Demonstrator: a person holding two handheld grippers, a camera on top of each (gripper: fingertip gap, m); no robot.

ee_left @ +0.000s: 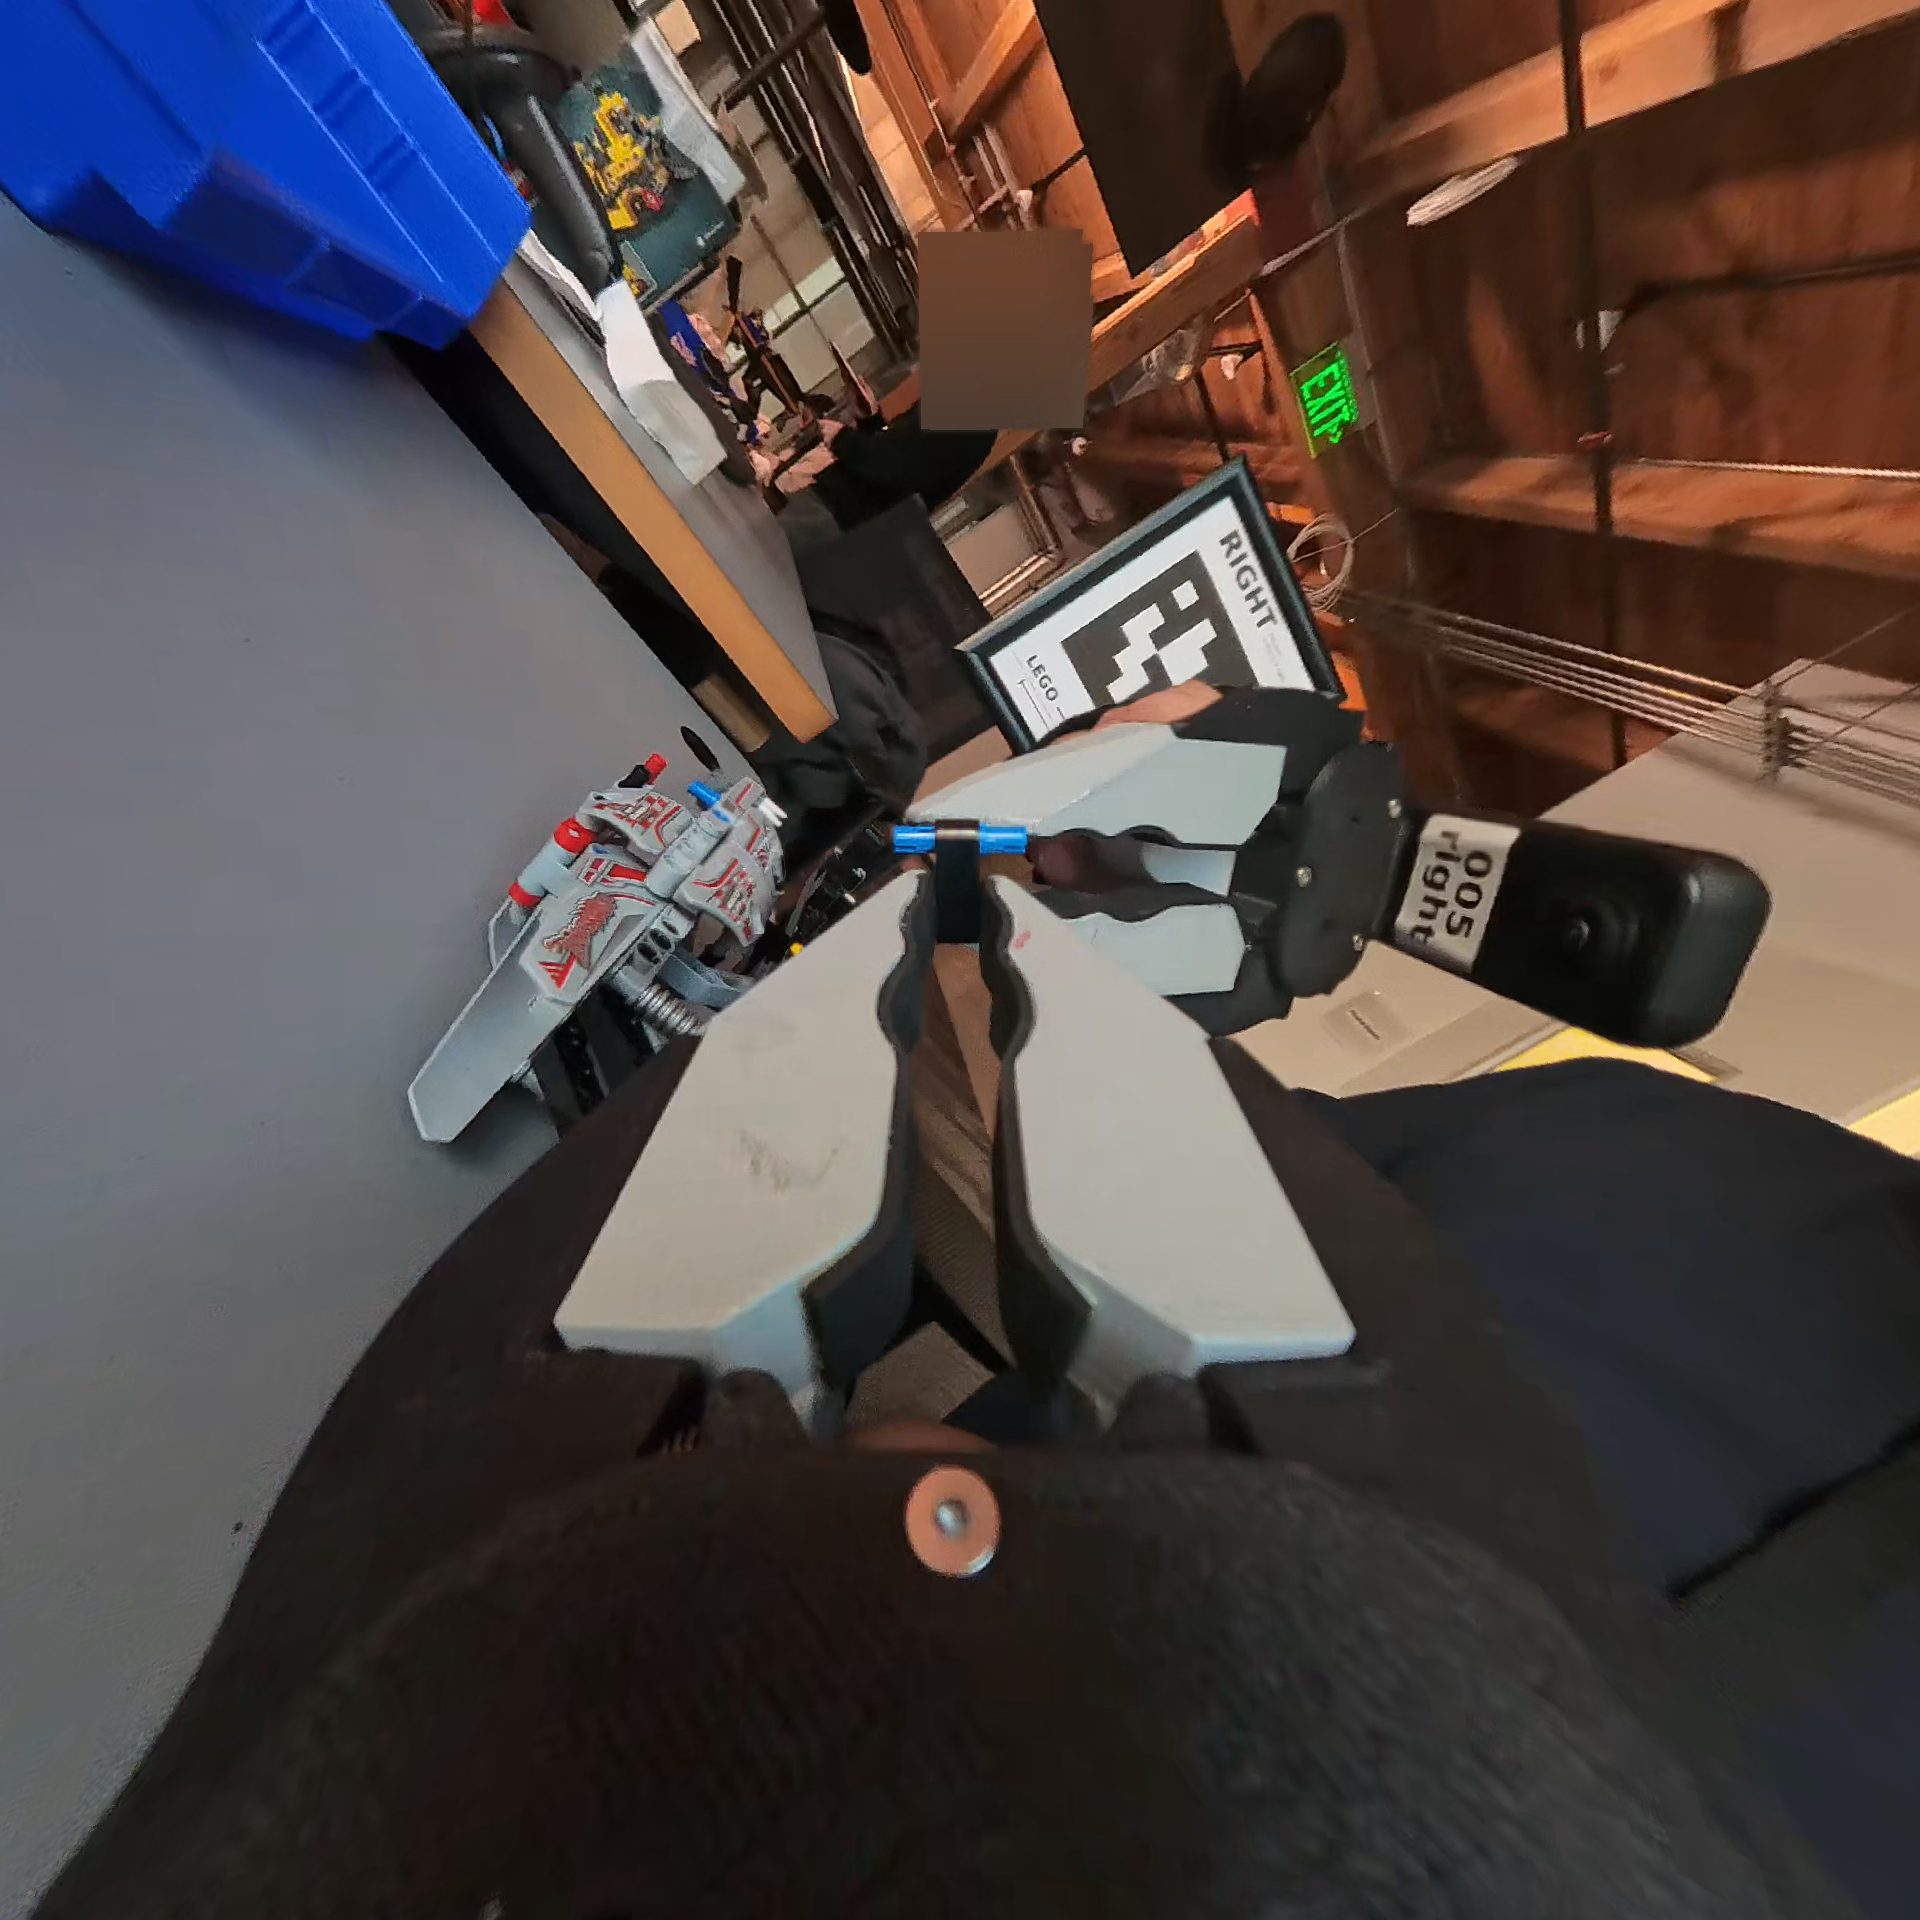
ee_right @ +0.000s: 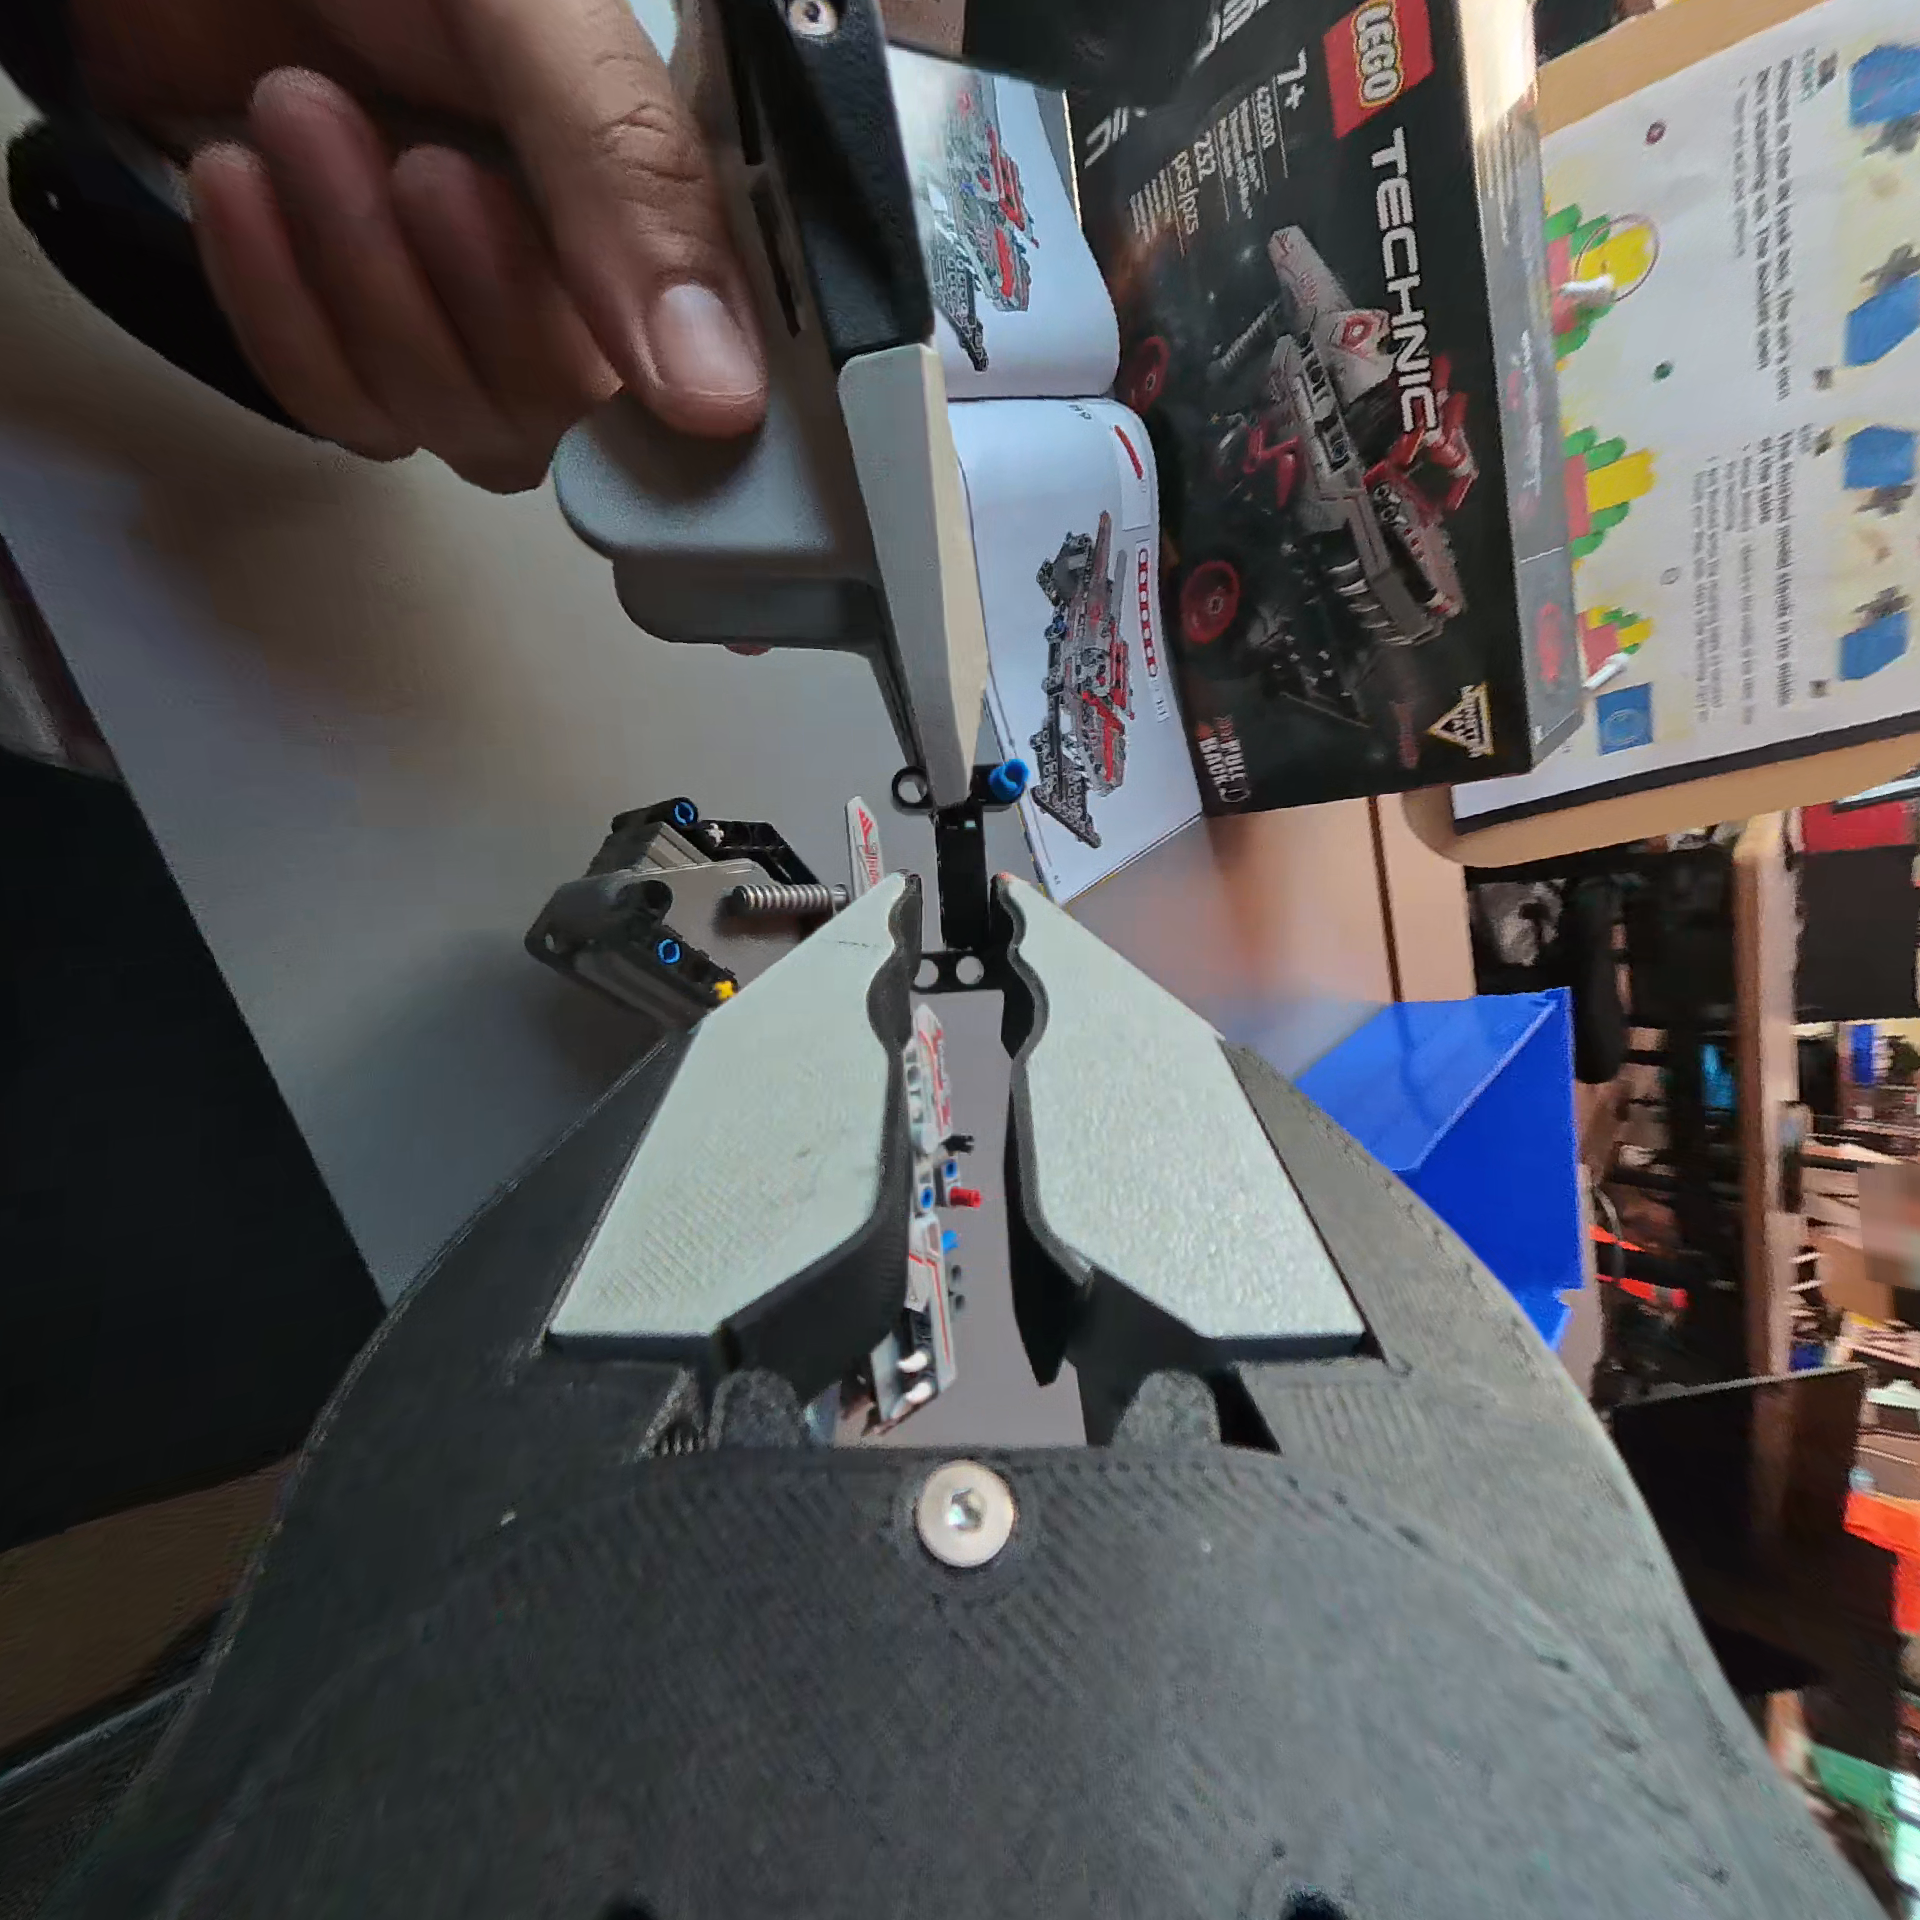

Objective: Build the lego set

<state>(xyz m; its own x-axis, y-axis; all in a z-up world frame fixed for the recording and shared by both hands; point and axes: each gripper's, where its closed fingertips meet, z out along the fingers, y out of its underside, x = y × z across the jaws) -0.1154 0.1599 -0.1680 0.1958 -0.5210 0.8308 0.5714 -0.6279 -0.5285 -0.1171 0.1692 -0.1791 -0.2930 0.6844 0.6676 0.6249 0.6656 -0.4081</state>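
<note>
Lego piece — one (two blue pins) — gripped by both tongs.

A grey table stands under warm wooden ceiling beams, beside a green-lit exit sign.

A: What is the left gripper showing of its build?

B: Two pale grey wedge-shaped fingers are edging onto wavy black pads, all sitting in a textured black housing with a silver screw in a washer.

A: And the right gripper?

B: It is showing the same grey fingers, black pads and a silver screw. Seen from the left wrist view, it is carrying a black camera with a white label and a round black plate with small screws.

A: Clothing?

B: A dark sleeve is showing.
</note>
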